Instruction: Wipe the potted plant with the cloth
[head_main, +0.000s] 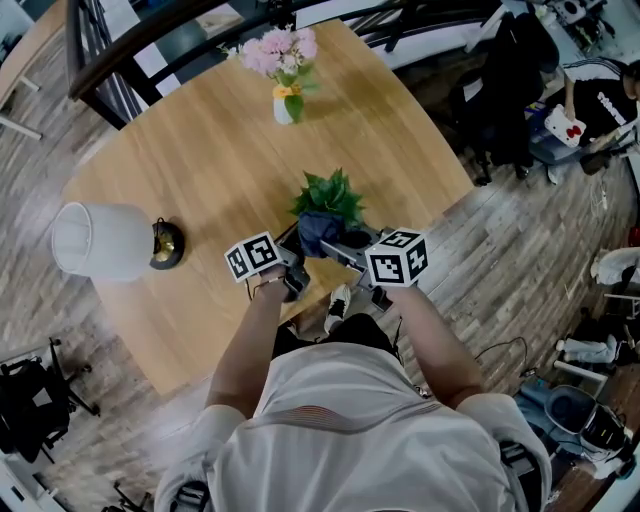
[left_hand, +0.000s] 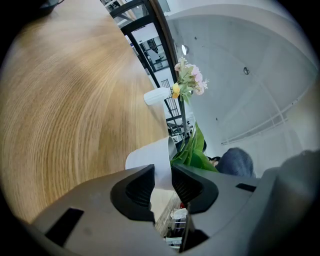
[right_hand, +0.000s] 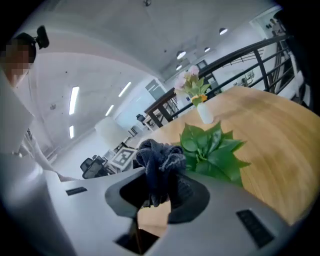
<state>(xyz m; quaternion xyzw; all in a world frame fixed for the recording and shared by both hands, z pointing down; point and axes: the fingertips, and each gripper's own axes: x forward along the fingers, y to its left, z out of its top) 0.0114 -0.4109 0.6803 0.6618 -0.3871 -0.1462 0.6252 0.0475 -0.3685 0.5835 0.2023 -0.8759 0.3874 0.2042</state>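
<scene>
The potted plant (head_main: 330, 195) stands near the front edge of the round wooden table (head_main: 200, 170); its green leaves (right_hand: 212, 150) spread wide. My left gripper (left_hand: 162, 175) is shut on the rim wall of its white pot (left_hand: 147, 159), with leaves (left_hand: 192, 150) just right of the jaws. In the head view that gripper (head_main: 292, 272) sits at the plant's left and the pot is hidden. My right gripper (right_hand: 162, 187) is shut on a bunched dark blue cloth (right_hand: 160, 160). The cloth (head_main: 318, 232) lies against the plant's near side, and the right gripper (head_main: 345, 243) is behind it.
A white vase of pink flowers (head_main: 283, 100) stands at the table's far side. A white lampshade (head_main: 100, 240) and a small brass object (head_main: 166, 243) lie at the left. A dark railing (head_main: 110, 70) runs behind the table. A seated person (head_main: 600, 100) is at the far right.
</scene>
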